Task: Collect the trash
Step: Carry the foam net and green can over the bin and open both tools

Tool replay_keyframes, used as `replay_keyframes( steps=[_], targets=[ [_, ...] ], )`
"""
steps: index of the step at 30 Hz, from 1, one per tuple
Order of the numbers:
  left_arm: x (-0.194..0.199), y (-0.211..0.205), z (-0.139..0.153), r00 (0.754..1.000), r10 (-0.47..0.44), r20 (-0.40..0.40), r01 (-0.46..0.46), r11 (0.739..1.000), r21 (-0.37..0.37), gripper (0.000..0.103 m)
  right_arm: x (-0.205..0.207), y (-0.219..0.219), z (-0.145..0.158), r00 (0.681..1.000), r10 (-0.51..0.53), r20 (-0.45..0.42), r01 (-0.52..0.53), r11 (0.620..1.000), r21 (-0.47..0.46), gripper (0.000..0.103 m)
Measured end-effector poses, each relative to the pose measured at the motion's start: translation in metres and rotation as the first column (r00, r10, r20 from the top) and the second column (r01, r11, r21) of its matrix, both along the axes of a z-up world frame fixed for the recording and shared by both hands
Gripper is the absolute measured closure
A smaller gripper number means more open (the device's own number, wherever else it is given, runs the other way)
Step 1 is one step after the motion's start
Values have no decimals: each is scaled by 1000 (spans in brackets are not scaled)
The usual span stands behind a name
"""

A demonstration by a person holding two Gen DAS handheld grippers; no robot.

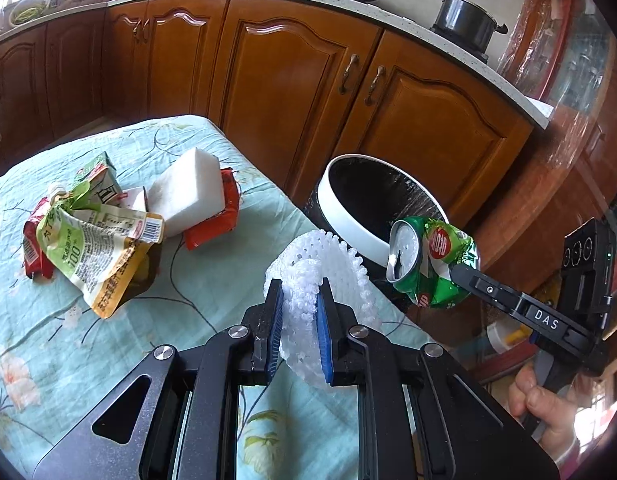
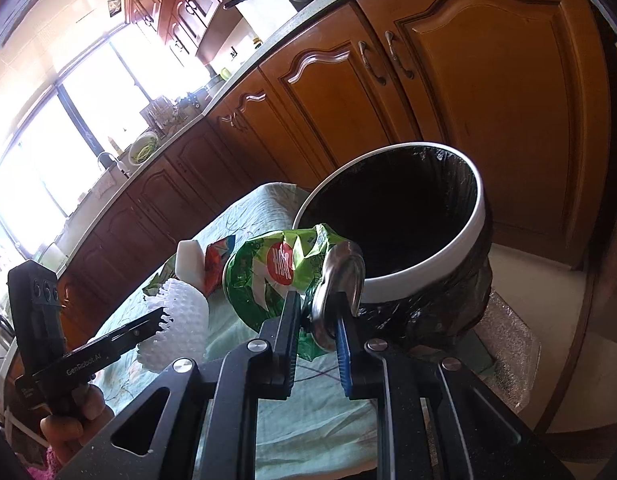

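With the left gripper [image 1: 300, 312] clenched on soft foam net [image 1: 320, 264] and the right gripper [image 2: 318, 320] pinching a crushed can [image 2: 284, 276] near the bin [image 2: 428, 276], either could slip and miss.

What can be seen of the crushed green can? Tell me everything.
The crushed green aluminium drink can is badly dented, its thin printed wall creased, with a red round logo on the side. Its silver top shows an open mouth. It is off the table, lying sideways, pinched near the top end between the fingers of the right hand-held gripper. It hangs beside the rim of the white-rimmed round bin with a black liner, not yet inside.
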State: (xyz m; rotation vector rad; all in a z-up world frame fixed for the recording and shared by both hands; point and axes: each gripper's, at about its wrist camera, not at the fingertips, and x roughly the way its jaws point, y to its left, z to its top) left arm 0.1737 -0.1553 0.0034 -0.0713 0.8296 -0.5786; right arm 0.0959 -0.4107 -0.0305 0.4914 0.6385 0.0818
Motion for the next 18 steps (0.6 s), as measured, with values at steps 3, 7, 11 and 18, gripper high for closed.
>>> replay_keyframes(
  steps=[3,7,11,18],
  targets=[
    [5,-11,1,1000,-14,5,14,1000,3,89,5,-11,4,1000,-24,6,24,999,-22,87],
    [15,-26,8,999,-33,23,33,999,2,89,16,-28,11,998,-62,11,63,997,-49,87],
    [30,-46,16,998,-60,32,60,998,0,89,28,-41,19,995,-96,20,98,991,-94,87],
    [60,-84,22,994,-100,36,101,995,-1,89,54,-55,22,993,-121,-3,120,982,-146,87]
  ],
)
